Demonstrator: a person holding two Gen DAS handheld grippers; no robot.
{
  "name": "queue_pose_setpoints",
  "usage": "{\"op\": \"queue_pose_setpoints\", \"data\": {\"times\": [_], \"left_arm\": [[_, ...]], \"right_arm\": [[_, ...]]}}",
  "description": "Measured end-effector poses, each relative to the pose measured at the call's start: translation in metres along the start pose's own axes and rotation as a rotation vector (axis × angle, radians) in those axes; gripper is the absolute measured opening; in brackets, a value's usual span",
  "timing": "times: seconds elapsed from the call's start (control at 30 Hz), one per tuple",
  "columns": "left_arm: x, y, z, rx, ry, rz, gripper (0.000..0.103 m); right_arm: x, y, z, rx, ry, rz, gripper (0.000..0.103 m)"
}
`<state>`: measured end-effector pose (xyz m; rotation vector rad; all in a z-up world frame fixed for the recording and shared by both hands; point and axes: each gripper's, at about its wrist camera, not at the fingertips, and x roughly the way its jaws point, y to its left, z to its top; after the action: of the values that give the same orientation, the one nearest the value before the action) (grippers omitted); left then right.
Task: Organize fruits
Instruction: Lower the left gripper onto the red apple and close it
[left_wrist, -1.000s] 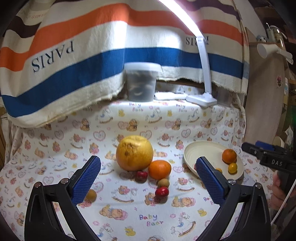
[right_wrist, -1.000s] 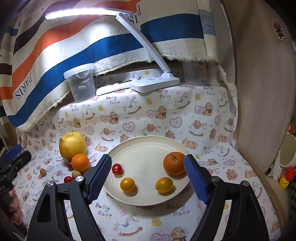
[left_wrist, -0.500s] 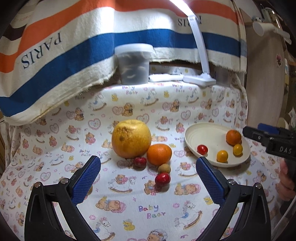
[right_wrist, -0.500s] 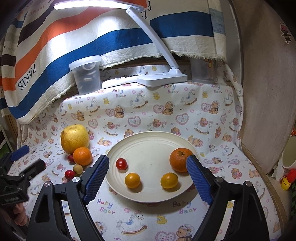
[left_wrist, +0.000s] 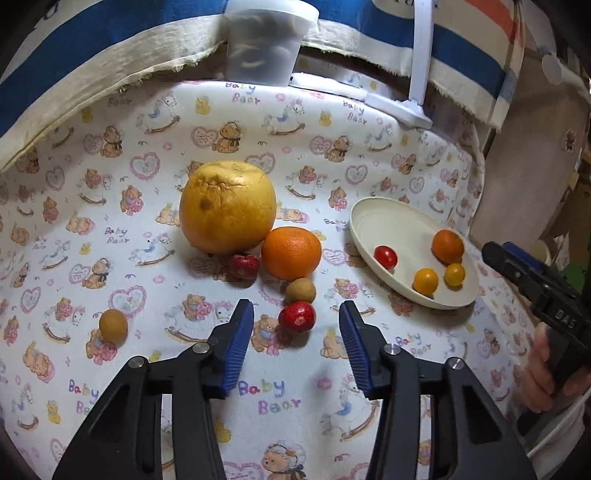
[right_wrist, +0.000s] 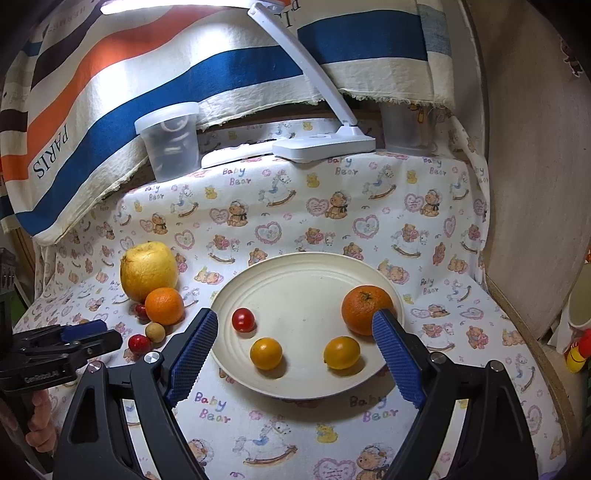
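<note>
My left gripper hangs low over the bear-print cloth, jaws closing. A small red fruit lies between its blue pads, with a gap on each side. Just beyond lie a brown round fruit, an orange, a strawberry and a big yellow citrus. Another brown fruit sits apart at the left. My right gripper stands open over the cream plate, which holds a mandarin, a red tomato and two yellow tomatoes.
A lidded plastic tub, a white desk lamp and a clear cup stand along the back under a striped hanging cloth. A wooden board walls the right side, with a mug beyond it.
My left gripper came down and forward toward the loose fruits and tilted lower. Its jaws narrowed from wide apart to either side of the red fruit. The right gripper stayed over the plate.
</note>
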<state>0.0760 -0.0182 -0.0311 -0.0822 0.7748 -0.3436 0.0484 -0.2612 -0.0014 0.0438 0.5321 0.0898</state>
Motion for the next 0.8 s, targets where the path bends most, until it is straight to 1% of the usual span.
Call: {"op": "queue_pose_setpoints", "data": {"times": [0.07,0.13,0.17,0.23,0.3,0.4,0.5,0.53,0.57,0.6,0.67,0.8], "left_arm": [[0.007,-0.001,0.003,-0.006,0.04,0.01,0.046],[0.017,-0.003,0.007,0.008,0.108,0.054,0.045],[0.022,-0.004,0.01,0.022,0.134,0.072,0.042],[0.027,-0.003,0.012,0.018,0.153,0.093,0.039],[0.03,-0.002,0.012,-0.001,0.171,0.073,0.039],[0.036,-0.005,0.011,-0.015,0.184,0.07,0.038],[0.045,-0.01,0.008,-0.009,0.2,0.077,0.035],[0.049,-0.011,0.007,-0.009,0.213,0.078,0.032],[0.052,-0.012,0.007,-0.005,0.215,0.086,0.028],[0.052,-0.015,0.008,0.014,0.203,0.11,0.026],[0.05,-0.018,0.008,0.032,0.197,0.114,0.026],[0.035,-0.021,0.009,0.077,0.126,0.134,0.026]], "right_arm": [[-0.001,0.0,0.0,-0.003,-0.003,-0.005,0.087],[-0.001,-0.002,0.0,0.009,-0.001,0.003,0.087],[-0.001,-0.002,0.0,0.013,0.001,0.005,0.087],[-0.001,-0.003,0.0,0.019,0.004,0.004,0.087],[0.0,-0.003,0.0,0.015,0.005,-0.002,0.087],[0.0,-0.003,0.0,0.017,0.006,-0.002,0.087],[0.001,-0.002,0.0,0.015,0.009,0.001,0.087],[0.001,-0.002,0.0,0.014,0.01,0.001,0.087],[0.001,-0.002,0.0,0.014,0.011,0.002,0.087],[0.001,-0.002,0.0,0.015,0.012,0.004,0.087],[0.002,0.0,-0.001,0.007,0.014,0.002,0.087],[0.002,0.003,-0.002,-0.019,0.009,-0.008,0.087]]}}
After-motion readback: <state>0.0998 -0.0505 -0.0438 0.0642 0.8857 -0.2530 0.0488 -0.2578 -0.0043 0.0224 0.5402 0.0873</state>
